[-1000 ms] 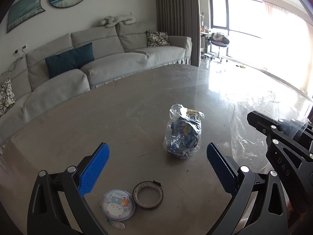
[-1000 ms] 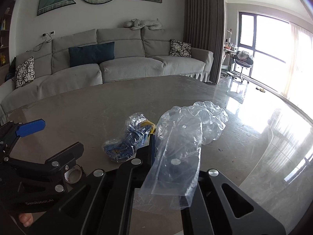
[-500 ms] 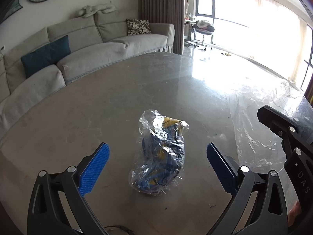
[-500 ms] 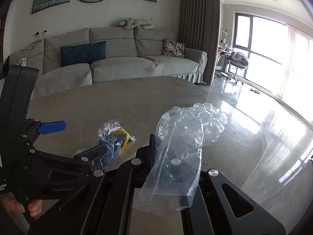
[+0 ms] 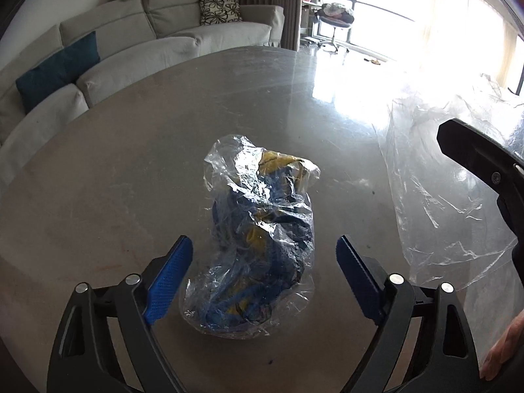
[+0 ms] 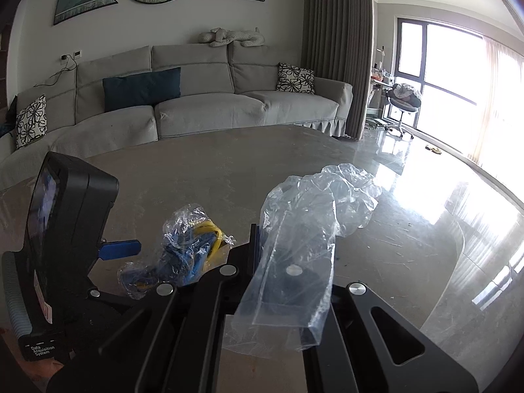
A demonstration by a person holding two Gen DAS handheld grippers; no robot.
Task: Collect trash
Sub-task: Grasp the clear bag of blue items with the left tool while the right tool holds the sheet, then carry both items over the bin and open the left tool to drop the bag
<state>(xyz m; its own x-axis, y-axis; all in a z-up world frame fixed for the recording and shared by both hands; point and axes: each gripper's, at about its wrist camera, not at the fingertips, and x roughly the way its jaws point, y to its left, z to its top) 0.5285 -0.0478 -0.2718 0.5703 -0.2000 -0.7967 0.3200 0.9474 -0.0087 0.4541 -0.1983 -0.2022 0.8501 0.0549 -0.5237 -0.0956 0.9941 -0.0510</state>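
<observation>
Left wrist view shows the left tongs [image 5: 263,281] spread wide apart, their blue pads low in the frame, left and right of centre. Right between them, at the lower centre, begins the crumpled trash bundle [image 5: 258,245]: clear wrap around something blue and yellow, lying on the grey surface [image 5: 131,170]. Its near end sits inside the gap, touching neither pad as far as I can tell. Its long axis runs away from the tongs, up toward the frame's centre and leaning a little to the right. So the bundle lies lengthwise in the opening, and I'd judge a straight close would catch it across its narrow width.

Out at the right edge of that view spreads a big clear plastic bag [image 5: 452,196], with the dark body of the other tool over it.

Right wrist view has the right tongs [image 6: 257,242] pressed together at the centre, clamped on that clear plastic bag [image 6: 308,229], which billows up and right. The bundle [image 6: 183,249] lies left of centre there, just beside them, yet the left hand is plainly the one placed to take it.
</observation>
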